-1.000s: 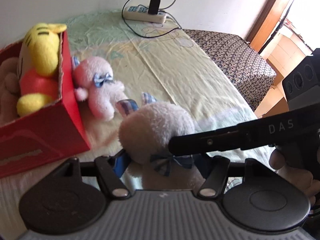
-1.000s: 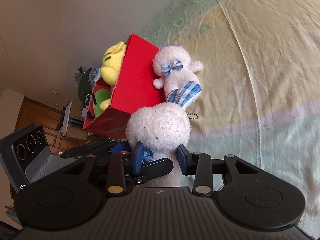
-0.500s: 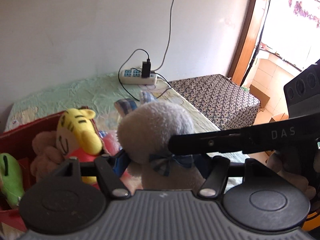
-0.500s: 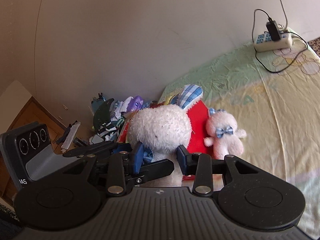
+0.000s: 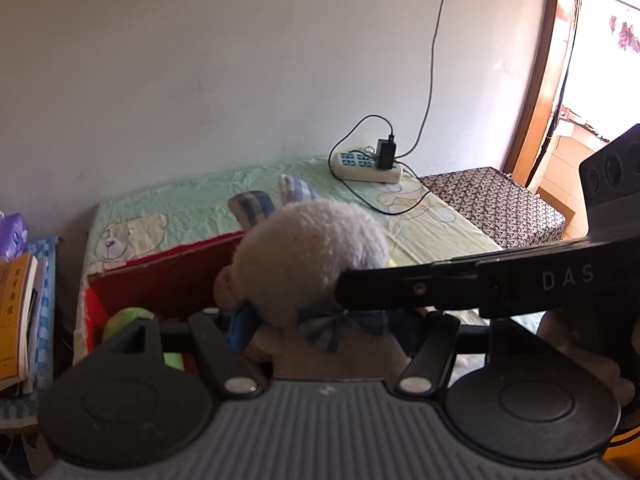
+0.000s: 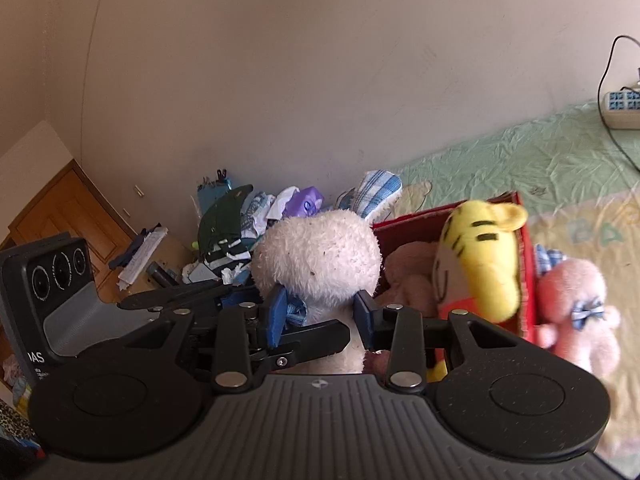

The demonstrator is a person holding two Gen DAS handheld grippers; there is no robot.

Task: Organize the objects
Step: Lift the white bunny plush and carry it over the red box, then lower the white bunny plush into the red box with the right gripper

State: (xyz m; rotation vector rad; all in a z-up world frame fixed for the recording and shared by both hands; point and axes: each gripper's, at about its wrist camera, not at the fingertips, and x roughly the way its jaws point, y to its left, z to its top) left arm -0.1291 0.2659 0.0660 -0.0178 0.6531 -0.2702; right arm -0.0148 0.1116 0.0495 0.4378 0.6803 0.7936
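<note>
A white plush bunny (image 5: 312, 252) with plaid ears and a blue bow is held in the air by both grippers. My left gripper (image 5: 320, 332) is shut on its body. In the right wrist view, my right gripper (image 6: 320, 314) is shut on the bunny (image 6: 316, 252) at the neck. Just beyond it is the red cardboard box (image 6: 416, 220), which holds a yellow tiger plush (image 6: 480, 256) and a beige plush. In the left wrist view the red box (image 5: 168, 276) shows a green toy (image 5: 128, 320) inside. A pink bunny (image 6: 572, 304) lies outside the box, against its right wall.
The box stands on a bed with a pale green and yellow sheet (image 5: 192, 204). A power strip (image 5: 368, 166) with a charger and cables lies at the far end by the wall. A book stack (image 5: 16, 312) and a clutter pile (image 6: 240, 232) sit left of the bed.
Both grippers have lifted the white bunny off the sheet and carried it left, up to the red box. The pink bunny has stayed beside the box.
</note>
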